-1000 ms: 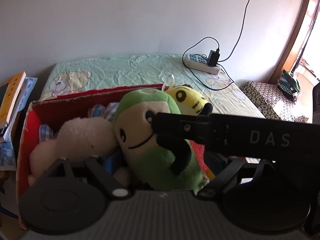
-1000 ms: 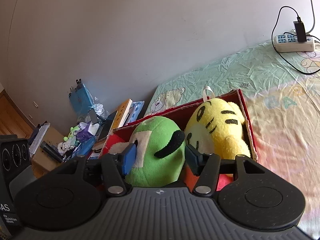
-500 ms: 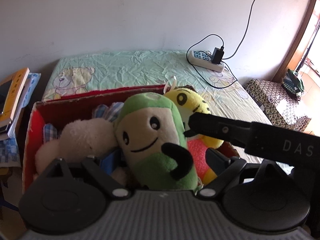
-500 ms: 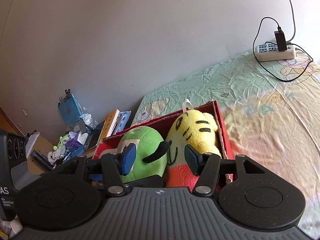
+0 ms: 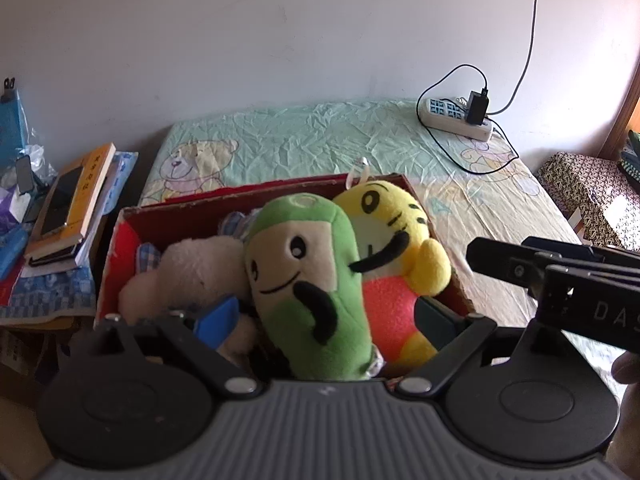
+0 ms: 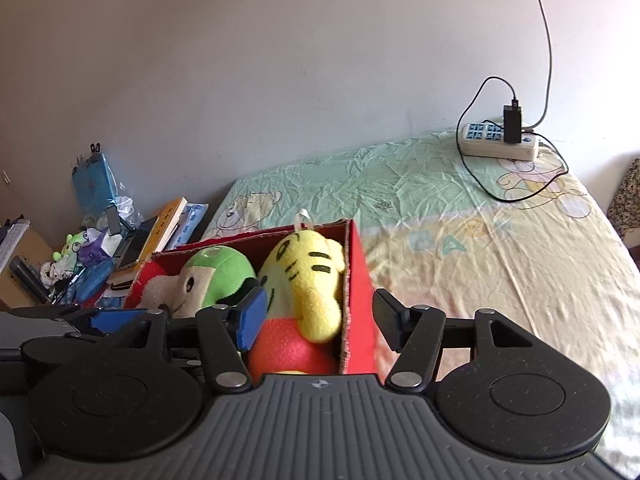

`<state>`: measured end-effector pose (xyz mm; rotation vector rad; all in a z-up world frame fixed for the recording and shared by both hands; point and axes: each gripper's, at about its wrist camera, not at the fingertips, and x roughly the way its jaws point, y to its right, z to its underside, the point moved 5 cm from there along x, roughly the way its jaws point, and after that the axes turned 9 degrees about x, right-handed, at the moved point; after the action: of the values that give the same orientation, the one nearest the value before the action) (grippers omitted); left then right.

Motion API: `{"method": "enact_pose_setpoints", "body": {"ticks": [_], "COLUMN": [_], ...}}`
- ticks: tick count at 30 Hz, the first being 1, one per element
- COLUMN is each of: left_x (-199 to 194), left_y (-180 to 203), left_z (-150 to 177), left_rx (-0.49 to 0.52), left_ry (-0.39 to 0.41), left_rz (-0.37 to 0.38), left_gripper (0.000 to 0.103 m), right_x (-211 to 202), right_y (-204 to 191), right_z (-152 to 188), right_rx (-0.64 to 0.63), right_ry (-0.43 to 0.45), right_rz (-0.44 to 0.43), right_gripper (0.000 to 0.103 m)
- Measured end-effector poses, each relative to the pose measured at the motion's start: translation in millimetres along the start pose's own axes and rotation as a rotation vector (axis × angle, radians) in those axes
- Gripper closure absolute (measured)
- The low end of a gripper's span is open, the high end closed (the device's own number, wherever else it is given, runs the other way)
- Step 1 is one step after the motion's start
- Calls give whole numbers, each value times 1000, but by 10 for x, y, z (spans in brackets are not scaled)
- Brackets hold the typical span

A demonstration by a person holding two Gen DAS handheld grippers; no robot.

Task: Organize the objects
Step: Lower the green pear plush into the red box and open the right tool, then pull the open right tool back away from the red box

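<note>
A red cardboard box sits on the bed and holds a green plush, a yellow tiger plush and a white plush. My left gripper is open above the box's near side, its jaws either side of the green plush without gripping it. My right gripper is open and empty, straddling the box's right wall. Its body shows at the right of the left wrist view.
The bed has a green and yellow cartoon sheet. A white power strip with a black charger and cables lies at the far right. Stacked books and clutter sit left of the bed. A patterned stool stands at the right.
Both grippers have pulled back and up from the box. The right gripper let the green plush go, moved right and opened wider. The green plush stays in the box.
</note>
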<state>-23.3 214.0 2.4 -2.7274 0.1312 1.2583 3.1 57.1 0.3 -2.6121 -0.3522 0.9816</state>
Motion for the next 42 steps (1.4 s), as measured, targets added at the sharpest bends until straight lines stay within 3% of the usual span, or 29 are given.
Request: {"method": "enact_pose_setpoints", "body": {"ticks": [11,13,15,22,27,32,42], "left_x": [-72,-60,-42,68,90,112,72], "left_y": [989,1162,1309,1687,1793,1803,1433], "left_z": [219,266,333,574,723,867,863], "left_rx": [43,50,55,40,38,26,-15], "left_ry": [-33,-43,-57,-115,-141,-183,-216], "left_rz": [-21,-17,-22,6,-43,-78,-131], "left_gripper": [2,2,2,2,2,2,2], "right_x": [-474,-561,-631,-698,-661,-627,-471], "right_y": [738,891,1047,1461,1608,1575,1221], "right_z": [130,146,174,353,461,565,551], "right_rx": [12,35,51,69,77,77,38], "right_ry": [-16,5,23,-19,-61,-107,-149], "right_rz": [121,151,189,322,358,337,322], "right_gripper": [40,38,29,28,28,28,28]}}
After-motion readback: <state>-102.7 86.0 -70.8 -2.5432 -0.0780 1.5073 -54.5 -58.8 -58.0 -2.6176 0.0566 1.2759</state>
